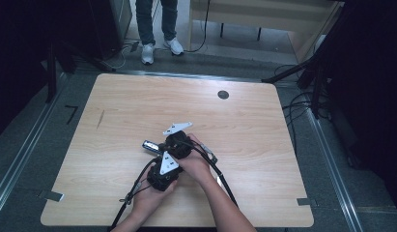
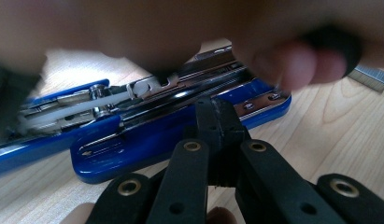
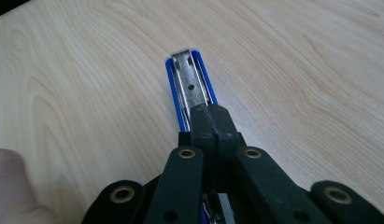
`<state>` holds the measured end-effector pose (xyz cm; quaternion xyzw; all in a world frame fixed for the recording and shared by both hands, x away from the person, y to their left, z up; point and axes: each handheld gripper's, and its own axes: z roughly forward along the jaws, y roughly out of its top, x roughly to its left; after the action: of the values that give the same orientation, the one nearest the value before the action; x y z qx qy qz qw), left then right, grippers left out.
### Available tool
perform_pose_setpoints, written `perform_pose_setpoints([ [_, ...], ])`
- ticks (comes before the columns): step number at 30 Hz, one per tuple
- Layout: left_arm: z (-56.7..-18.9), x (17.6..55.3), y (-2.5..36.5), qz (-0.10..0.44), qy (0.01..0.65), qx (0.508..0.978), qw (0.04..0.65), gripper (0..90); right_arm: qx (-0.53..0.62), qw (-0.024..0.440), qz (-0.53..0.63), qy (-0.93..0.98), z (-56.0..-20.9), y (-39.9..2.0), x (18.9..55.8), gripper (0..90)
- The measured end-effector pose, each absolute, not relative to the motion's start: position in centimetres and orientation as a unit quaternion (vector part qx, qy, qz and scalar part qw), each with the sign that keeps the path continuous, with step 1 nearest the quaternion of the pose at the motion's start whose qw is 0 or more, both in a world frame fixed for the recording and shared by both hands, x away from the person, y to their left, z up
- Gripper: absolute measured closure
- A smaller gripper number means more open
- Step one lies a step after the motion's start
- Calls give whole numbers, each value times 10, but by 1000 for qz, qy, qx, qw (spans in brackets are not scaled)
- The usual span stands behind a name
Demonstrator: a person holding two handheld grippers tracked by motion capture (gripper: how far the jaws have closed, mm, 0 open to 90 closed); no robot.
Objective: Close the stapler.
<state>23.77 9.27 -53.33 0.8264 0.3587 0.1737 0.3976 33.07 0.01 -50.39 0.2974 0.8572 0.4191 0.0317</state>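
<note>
A blue stapler lies opened near the middle of the wooden table. In the left gripper view its blue base and metal magazine stretch across the frame under a blurred hand. My left gripper is shut, its tip right at the base's near edge. In the right gripper view my right gripper is shut too, and its tip rests over the stapler's open metal channel. From above, both grippers crowd together over the stapler.
A strip of staples lies on the wood beyond the stapler. A dark round grommet sits in the far part of the table. A person in white shoes stands past the far edge. Cables trail off the near edge.
</note>
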Motion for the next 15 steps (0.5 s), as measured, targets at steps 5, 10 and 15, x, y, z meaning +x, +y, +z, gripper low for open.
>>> perform_pose_setpoints([
  [5,-533,238,93,171,359,827,398,900,300,29,414,859,-503,1,331,900],
  [10,-533,238,94,170,359,826,399,900,303,26,416,857,-502,-4,330,900],
  [15,-533,238,93,171,359,826,399,900,307,32,426,851,-499,-12,328,900],
])
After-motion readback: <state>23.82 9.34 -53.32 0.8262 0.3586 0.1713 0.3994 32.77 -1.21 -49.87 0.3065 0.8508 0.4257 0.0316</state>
